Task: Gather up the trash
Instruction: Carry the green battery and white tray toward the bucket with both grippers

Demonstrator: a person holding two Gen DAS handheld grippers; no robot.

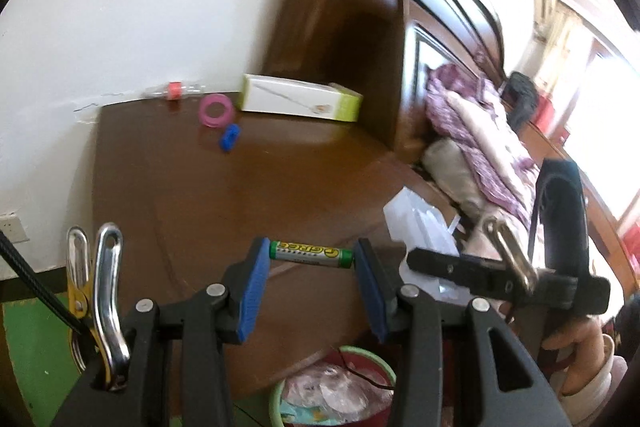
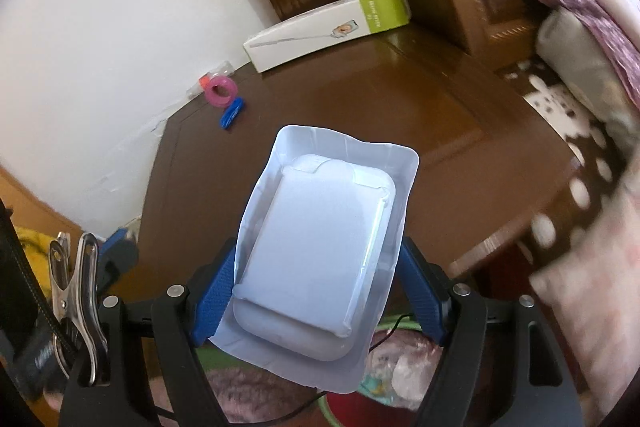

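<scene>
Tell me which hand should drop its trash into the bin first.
Probably the right. Its jaws hold the white plastic blister tray almost directly above the red green-rimmed trash bin. The left's green battery hangs over the brown wooden table, short of the bin.

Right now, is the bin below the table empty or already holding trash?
Holding trash. The bin under the table edge shows crumpled clear plastic and wrappers inside its rim; how full, cannot tell.
</scene>
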